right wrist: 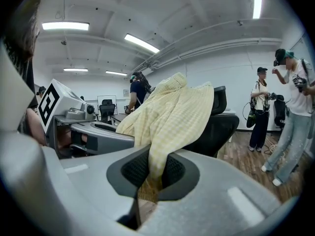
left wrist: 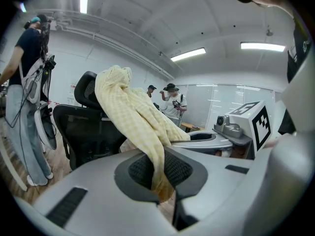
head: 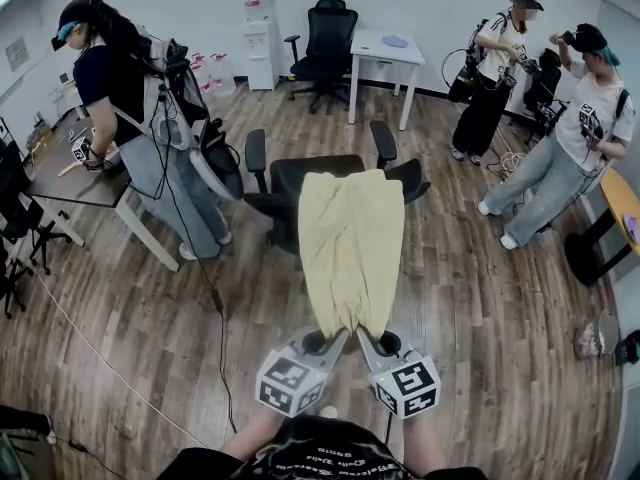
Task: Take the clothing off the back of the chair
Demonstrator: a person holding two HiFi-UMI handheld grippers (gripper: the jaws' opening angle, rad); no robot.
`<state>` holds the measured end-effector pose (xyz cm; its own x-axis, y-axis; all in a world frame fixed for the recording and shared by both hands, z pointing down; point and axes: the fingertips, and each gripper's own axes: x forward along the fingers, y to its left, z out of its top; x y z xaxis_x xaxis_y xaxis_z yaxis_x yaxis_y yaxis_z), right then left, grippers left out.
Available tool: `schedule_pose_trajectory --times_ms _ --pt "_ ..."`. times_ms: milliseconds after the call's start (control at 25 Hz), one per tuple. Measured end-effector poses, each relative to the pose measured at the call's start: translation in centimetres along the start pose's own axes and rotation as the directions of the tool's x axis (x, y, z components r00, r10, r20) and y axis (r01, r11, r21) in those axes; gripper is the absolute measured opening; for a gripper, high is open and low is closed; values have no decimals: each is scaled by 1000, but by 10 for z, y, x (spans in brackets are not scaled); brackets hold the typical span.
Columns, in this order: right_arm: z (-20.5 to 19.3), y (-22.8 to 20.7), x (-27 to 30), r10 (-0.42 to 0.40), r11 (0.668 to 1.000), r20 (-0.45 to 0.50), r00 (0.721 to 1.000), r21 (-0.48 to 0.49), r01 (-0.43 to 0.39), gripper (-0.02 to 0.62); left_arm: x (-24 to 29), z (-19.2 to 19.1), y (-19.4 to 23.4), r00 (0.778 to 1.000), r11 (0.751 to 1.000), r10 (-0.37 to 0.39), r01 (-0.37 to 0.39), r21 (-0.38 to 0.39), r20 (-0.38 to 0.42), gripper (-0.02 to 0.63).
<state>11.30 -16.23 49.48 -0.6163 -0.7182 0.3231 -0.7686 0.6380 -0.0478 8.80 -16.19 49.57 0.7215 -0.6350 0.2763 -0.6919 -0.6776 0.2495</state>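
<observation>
clothing (head: 350,243) clamped in left claw (head: 339,338) and right claw (head: 363,338)

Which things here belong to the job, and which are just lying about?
In the job: yellow garment, black chair it drapes over, left gripper and right gripper, both clamping it.
Lying about: white table, far office chair, dark desk.

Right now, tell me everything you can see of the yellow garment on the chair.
The garment is pale yellow with a fine check and looks like soft woven cloth. Its far end lies draped over the back of the black office chair. The rest stretches away from the chair toward the person, narrowing into folds. The left gripper and the right gripper are each shut on its near edge, side by side.
</observation>
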Motion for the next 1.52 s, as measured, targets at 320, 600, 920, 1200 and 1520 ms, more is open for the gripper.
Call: schedule_pose_trajectory --times_ms 320,600,920,1200,1520 --pt "-13 17 -5 -8 1000 -22 1000 26 8 21 -12 -17 -11 999 1000 -30 30 -3 -39 28" --pt "-14 36 -1 -26 1000 -37 999 15 26 21 -30 -24 -5 998 999 -48 47 -14 -36 28" --pt "-9 64 17 -19 1000 -62 998 10 19 21 -56 -27 19 999 999 -25 24 -39 -36 28" --pt "-2 80 19 -49 999 -39 998 6 50 21 -73 -25 27 1000 1000 1 -1 -17 -21 28" --pt "10 86 17 -89 996 -10 996 -18 89 21 -87 -12 30 999 1000 27 -28 13 40 28"
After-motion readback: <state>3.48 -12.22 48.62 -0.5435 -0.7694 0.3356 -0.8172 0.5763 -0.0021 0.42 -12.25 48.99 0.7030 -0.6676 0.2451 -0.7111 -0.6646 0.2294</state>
